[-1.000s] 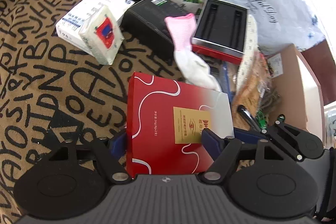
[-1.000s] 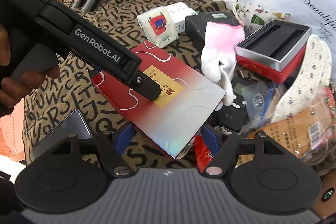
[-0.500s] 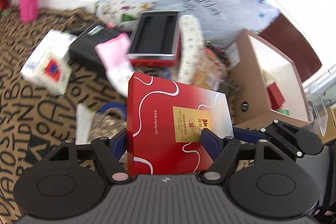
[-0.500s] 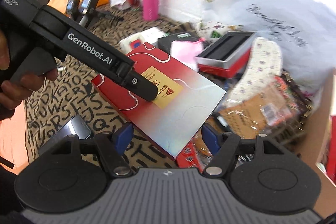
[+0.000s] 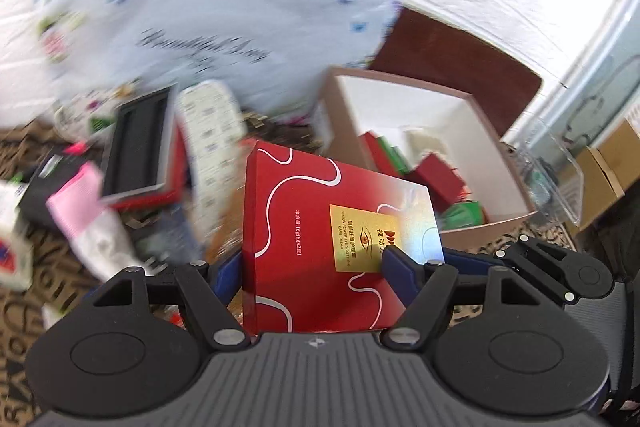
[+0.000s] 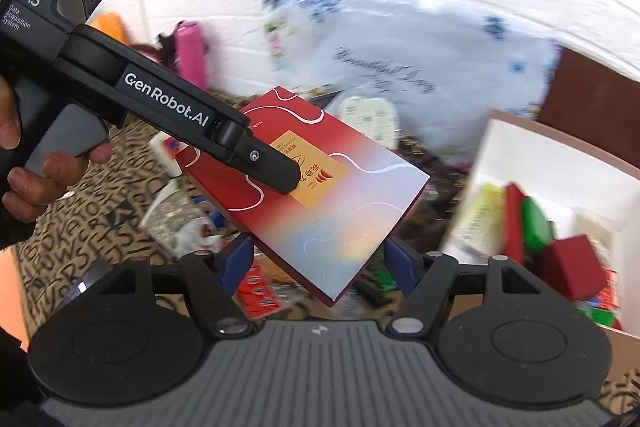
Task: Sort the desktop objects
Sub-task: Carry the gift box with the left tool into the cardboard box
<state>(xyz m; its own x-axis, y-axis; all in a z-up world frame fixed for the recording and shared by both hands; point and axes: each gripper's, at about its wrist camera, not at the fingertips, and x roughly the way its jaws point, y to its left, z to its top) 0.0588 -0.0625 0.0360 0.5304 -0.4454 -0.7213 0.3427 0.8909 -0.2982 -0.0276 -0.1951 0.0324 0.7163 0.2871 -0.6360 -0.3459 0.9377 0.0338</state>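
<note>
My left gripper [image 5: 316, 267] is shut on a flat red-and-silver box [image 5: 320, 235] with a gold label and holds it in the air. In the right wrist view the same box [image 6: 320, 203] hangs between my two hands, with the left gripper's finger [image 6: 276, 171] lying across its top. My right gripper [image 6: 316, 259] is open; the box's lower corner sits between its blue pads without being squeezed. An open pink-brown carton [image 5: 420, 147] with red and green small boxes inside stands to the right, and it also shows in the right wrist view [image 6: 560, 195].
A white plastic bag [image 5: 200, 39] lies behind. An open black-lined case [image 5: 140, 147], a pink-and-white sock [image 5: 80, 203] and a patterned pouch [image 5: 212, 143] lie on the letter-print cloth [image 6: 80, 219]. A pink bottle [image 6: 190, 47] stands at the back. A clear tray [image 5: 556, 179] sits at the right.
Both grippers have swung to the right and upward with the red box. The open carton has come into view; the tissue pack and white box have slid off to the left.
</note>
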